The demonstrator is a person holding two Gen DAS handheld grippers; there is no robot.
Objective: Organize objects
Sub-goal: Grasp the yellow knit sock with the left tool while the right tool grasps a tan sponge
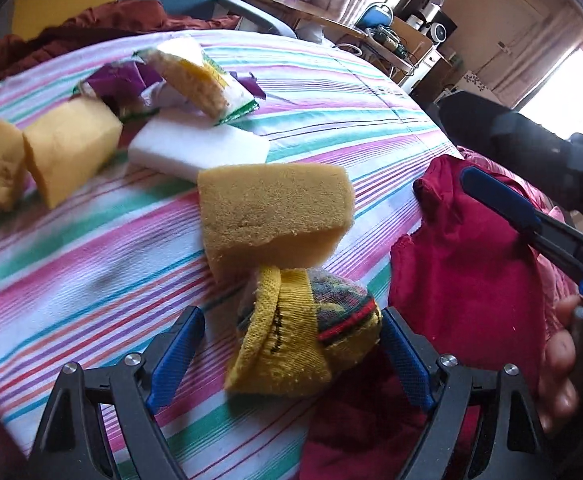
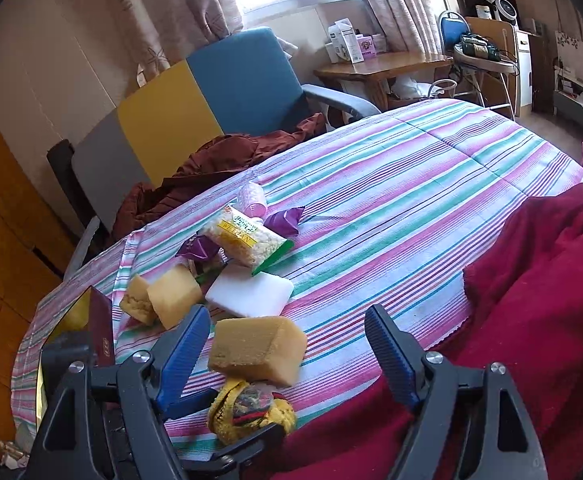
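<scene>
A rolled yellow sock bundle (image 1: pixel 307 332) with red and green stripes lies on the striped bedcover (image 1: pixel 91 264), between the fingers of my left gripper (image 1: pixel 291 356). That gripper is open: its left pad stands clear of the sock, and its right pad is at the sock's edge. Just beyond the sock sits a large tan sponge (image 1: pixel 271 216). My right gripper (image 2: pixel 287 354) hovers open and empty above the same tan sponge (image 2: pixel 257 350) and sock (image 2: pixel 251 408). In the left wrist view one of its blue fingers (image 1: pixel 499 200) shows over the red cloth (image 1: pixel 463 280).
Farther back lie a white sponge (image 1: pixel 199 152), two yellow sponges (image 1: pixel 71 148), a snack packet (image 1: pixel 195 76) and a purple wrapper (image 1: pixel 123 80). A red and gold box (image 2: pixel 99 328) stands at the bed's left edge. A chair (image 2: pixel 227 80) with brown cloth stands behind.
</scene>
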